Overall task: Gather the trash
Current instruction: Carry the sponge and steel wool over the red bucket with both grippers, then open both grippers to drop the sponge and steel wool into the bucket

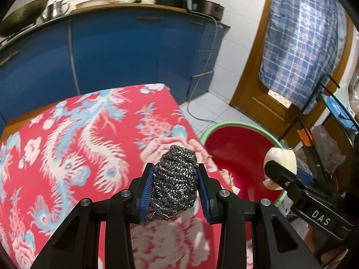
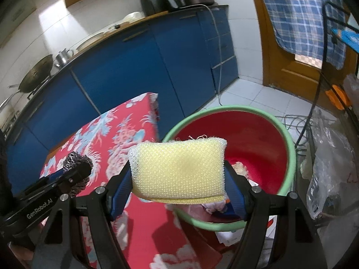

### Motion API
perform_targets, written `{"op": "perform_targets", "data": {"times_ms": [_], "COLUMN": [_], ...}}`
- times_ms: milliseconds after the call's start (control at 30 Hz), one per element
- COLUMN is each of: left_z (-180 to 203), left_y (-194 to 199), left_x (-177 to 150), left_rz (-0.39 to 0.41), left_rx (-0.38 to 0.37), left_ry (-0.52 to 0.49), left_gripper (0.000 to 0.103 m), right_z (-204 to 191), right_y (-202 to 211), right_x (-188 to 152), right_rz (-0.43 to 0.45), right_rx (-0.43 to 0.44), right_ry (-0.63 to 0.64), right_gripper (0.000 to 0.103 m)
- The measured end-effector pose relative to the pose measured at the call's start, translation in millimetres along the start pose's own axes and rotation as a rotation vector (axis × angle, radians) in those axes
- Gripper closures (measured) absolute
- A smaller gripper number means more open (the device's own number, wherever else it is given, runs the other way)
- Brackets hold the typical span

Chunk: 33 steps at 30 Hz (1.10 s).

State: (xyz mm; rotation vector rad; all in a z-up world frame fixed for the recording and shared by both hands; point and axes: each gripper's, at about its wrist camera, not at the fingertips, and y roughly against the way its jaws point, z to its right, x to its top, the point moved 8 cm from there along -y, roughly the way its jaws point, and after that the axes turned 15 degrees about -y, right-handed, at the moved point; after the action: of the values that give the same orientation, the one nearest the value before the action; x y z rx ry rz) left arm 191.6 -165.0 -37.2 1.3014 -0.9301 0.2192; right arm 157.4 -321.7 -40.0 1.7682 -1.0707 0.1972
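Observation:
My left gripper (image 1: 176,182) is shut on a grey steel-wool scourer (image 1: 175,179), held above the right side of the red dragon-patterned tablecloth (image 1: 74,148). My right gripper (image 2: 178,179) is shut on a yellow mesh-covered sponge (image 2: 179,170), gripped by its two short ends. The sponge hangs over the near left rim of a red basin with a green rim (image 2: 258,143), which stands on the floor beside the table. In the left wrist view the basin (image 1: 237,150) is at the right, with the sponge (image 1: 281,159) and right gripper over its right side. The scourer (image 2: 75,160) also shows at the left of the right wrist view.
Pale scraps (image 2: 241,168) lie in the basin's bottom. Blue cabinets (image 1: 125,53) with pots and appliances run along the back. A wooden door (image 1: 264,98) with a checked cloth (image 1: 303,40) is at the right. A black wire rack (image 2: 325,67), plastic bags (image 2: 332,157) and cables crowd the right floor.

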Motion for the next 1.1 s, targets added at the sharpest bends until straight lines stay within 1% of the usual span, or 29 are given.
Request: {"op": "perform_targets", "data": {"times_ms": [300, 500, 667, 767, 1000, 1100], "left_z": [39.0, 50.9, 60.7, 64.5, 74.4, 83.3], "left_y": [-28.5, -40.9, -47.7, -52.3, -58.6, -61.6], "left_x": [13.7, 15.7, 13.9, 11.8, 12.0, 14.3], "left_rz": [-0.026, -0.043, -0.058, -0.071, -0.083, -0.075], "left_rx": [-0.042, -0.053, -0.063, -0.069, -0.073, -0.086], "left_ry": [-0.062, -0.079, -0.098, -0.108, -0.126, -0.145], "left_gripper": [0.065, 0.065, 0.065, 0.064, 0.063, 0.063], "right_z": [44.3, 63.3, 72.7, 75.6, 84.9, 92.1], "right_y": [-18.4, -30.8, -35.5, -35.5, -28.7, -25.9], "right_x": [8.0, 9.0, 9.9, 10.0, 13.5, 15.0], "right_rz": [-0.021, -0.051, -0.064, -0.067, -0.05, -0.042], "right_rx": [-0.039, -0.043, -0.03, -0.02, -0.017, -0.031], "right_ry": [-0.089, -0.147, -0.186, -0.202, -0.225, -0.231], "right_gripper": [0.025, 0.022, 0.019, 0.014, 0.013, 0.012]}}
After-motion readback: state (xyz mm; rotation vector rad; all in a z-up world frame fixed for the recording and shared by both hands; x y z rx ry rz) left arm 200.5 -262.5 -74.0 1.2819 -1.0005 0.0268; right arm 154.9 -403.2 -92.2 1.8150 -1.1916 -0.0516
